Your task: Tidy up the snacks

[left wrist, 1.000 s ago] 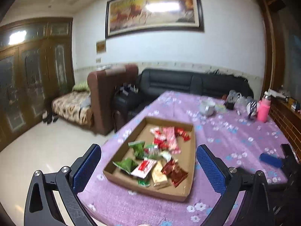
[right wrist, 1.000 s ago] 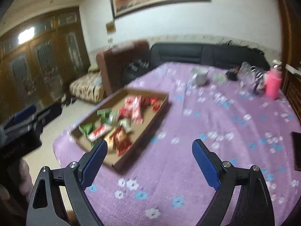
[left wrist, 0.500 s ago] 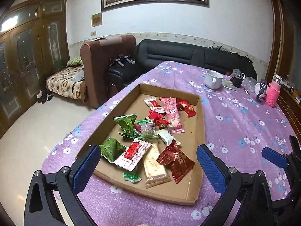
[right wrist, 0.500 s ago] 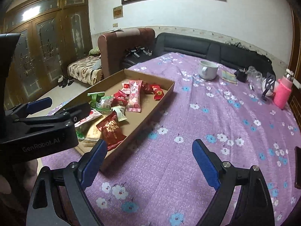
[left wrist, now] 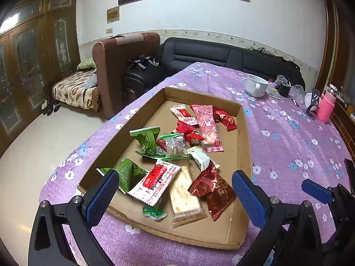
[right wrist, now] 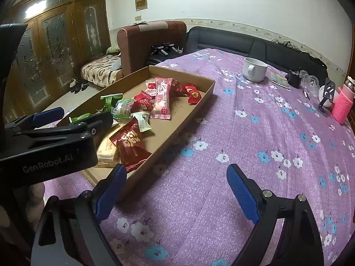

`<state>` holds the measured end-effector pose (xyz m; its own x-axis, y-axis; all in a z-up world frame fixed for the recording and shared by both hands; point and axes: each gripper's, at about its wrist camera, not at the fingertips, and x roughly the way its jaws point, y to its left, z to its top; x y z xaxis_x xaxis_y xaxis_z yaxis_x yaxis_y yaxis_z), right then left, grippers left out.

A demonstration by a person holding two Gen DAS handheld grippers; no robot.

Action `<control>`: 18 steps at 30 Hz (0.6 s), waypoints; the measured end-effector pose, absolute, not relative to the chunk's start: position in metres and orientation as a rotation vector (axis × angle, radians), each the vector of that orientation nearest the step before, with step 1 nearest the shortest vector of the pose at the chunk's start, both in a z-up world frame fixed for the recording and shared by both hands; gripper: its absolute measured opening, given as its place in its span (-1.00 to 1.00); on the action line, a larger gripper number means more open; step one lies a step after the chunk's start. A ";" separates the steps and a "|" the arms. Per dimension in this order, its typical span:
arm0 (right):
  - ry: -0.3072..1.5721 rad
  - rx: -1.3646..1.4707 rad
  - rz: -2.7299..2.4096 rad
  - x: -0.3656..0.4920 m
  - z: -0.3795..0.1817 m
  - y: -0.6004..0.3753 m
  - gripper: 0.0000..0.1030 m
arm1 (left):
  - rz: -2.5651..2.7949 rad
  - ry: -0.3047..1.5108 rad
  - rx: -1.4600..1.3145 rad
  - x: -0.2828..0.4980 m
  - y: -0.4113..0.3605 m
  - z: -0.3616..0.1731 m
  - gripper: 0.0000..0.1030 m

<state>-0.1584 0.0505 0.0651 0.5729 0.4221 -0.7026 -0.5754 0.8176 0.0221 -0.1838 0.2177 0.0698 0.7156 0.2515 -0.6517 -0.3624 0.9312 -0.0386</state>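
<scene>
Over on the left, a brown armchair (left wrist: 124,66) and a black sofa (left wrist: 221,55) stand beyond the table's purple flowered cloth (right wrist: 255,144). The cardboard tray (left wrist: 241,141) lies on the cloth's left side, holding loose snack packets: green wrappers (left wrist: 145,139), a red-and-white packet (left wrist: 156,181), a pink one (left wrist: 206,124), and dark red foil (left wrist: 216,188). The left gripper (left wrist: 175,190) hangs above the tray's near end, jaws spread, empty. The right gripper (right wrist: 177,190) hovers over bare cloth, likewise spread. Far right stand a white mug (right wrist: 254,69) and a pink bottle (right wrist: 342,104).
</scene>
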 end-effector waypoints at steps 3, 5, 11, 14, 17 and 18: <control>0.768 -0.215 0.592 -0.158 0.065 0.050 0.77 | 0.335 0.688 -0.162 -0.183 0.216 0.071 0.99; 0.768 -0.211 0.596 -0.159 0.065 0.048 0.77 | 0.334 0.688 -0.156 -0.183 0.214 0.073 0.99; 0.752 -0.197 0.601 -0.163 0.069 0.040 0.77 | 0.314 0.677 -0.140 -0.184 0.203 0.080 0.99; 0.741 -0.175 0.597 -0.165 0.073 0.031 0.77 | 0.292 0.667 -0.128 -0.184 0.194 0.087 0.99; 0.732 -0.157 0.589 -0.165 0.076 0.022 0.77 | 0.278 0.644 -0.098 -0.185 0.183 0.095 0.99; 0.730 -0.149 0.586 -0.165 0.077 0.019 0.77 | 0.274 0.640 -0.083 -0.185 0.178 0.097 0.99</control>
